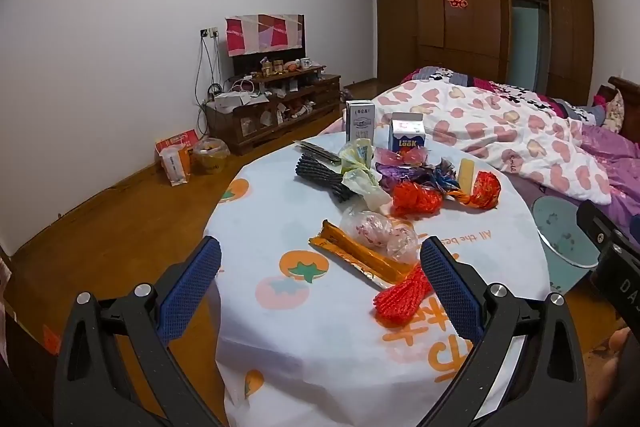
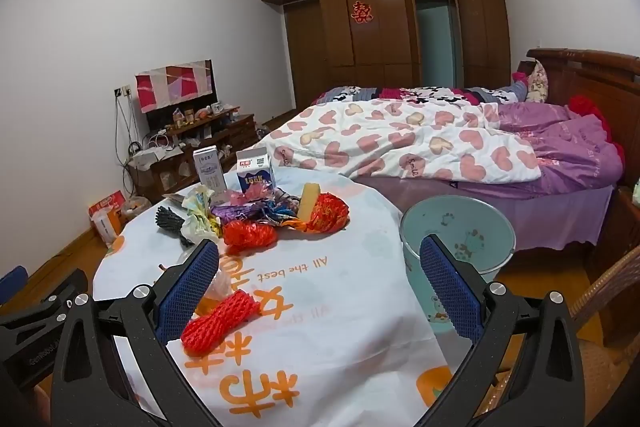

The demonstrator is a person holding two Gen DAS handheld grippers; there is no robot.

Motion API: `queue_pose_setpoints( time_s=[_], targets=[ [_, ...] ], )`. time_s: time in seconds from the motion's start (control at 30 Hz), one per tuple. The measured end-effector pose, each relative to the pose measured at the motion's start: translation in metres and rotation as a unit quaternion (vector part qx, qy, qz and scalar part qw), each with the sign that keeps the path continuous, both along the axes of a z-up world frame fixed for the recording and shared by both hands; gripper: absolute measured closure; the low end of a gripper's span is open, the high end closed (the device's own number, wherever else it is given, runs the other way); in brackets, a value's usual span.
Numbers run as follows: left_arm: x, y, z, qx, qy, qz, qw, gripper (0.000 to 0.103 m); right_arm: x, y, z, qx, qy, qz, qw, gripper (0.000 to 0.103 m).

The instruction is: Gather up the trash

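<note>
Red net (image 2: 220,323) lies just beside right gripper (image 2: 320,291).

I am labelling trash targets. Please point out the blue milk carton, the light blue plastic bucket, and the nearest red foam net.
Blue milk carton (image 1: 407,140), left wrist view, front face.
Light blue plastic bucket (image 2: 456,227), right wrist view, inner wall.
Nearest red foam net (image 2: 218,321), right wrist view, middle.
</note>
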State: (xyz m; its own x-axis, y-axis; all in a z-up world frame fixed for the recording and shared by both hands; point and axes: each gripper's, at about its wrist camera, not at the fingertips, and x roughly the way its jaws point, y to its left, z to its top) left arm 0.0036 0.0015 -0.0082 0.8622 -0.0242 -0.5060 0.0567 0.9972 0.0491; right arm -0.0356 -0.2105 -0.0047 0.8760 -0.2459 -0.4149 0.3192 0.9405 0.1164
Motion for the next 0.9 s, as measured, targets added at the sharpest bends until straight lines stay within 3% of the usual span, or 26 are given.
queue_pose_setpoints(
  time_s=[0.9],
  targets=[
    [-0.003, -0.007, 0.001, 0.011, -0.003, -0.009, 0.9999, 0.005, 0.0, 0.0, -0.001, -0.003, 0.002, 0.002, 1.0, 0.004]
  ],
)
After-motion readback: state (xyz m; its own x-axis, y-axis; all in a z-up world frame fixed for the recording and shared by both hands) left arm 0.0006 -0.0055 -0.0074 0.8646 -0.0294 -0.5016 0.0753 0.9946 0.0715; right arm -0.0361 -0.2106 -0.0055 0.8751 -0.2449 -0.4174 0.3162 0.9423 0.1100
